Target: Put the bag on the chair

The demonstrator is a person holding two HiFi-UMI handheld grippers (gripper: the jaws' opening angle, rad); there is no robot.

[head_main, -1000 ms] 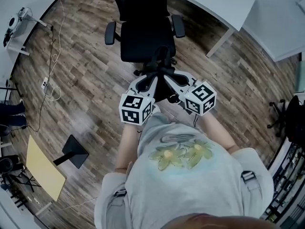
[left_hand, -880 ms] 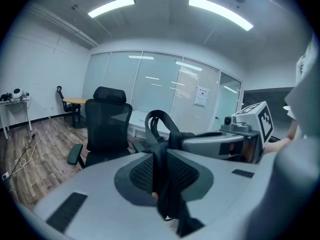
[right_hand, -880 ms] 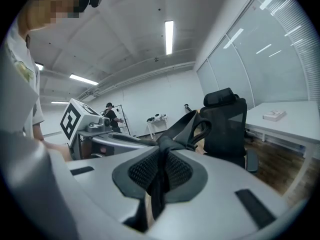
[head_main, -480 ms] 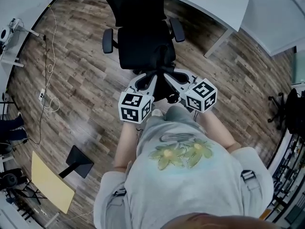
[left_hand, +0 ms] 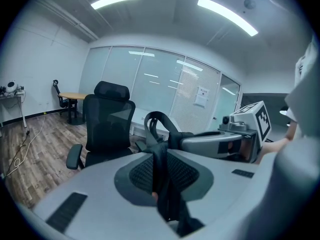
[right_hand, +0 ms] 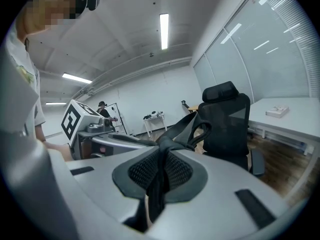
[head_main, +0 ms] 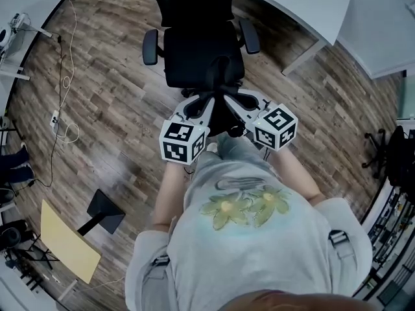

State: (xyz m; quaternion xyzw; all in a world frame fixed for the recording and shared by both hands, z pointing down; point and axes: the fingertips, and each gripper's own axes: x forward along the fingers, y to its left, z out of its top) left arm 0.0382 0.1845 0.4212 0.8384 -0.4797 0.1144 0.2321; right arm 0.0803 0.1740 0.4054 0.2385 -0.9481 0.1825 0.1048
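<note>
Head view: wood-plank floor [head_main: 110,109], black office chair [head_main: 198,50] before white desks [head_main: 305,5]. Beside the chair, the left gripper [head_main: 209,103] and right gripper [head_main: 231,103] each clamp the black bag straps [head_main: 221,76].

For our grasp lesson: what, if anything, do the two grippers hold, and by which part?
The left gripper and right gripper are each shut on the bag's black straps.

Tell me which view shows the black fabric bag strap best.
The left gripper view: the black fabric bag strap runs clamped between the jaws and loops up ahead. The right gripper view shows it pinched likewise, loop partly merging with the black office chair. The head view shows only a small dark loop.
</note>
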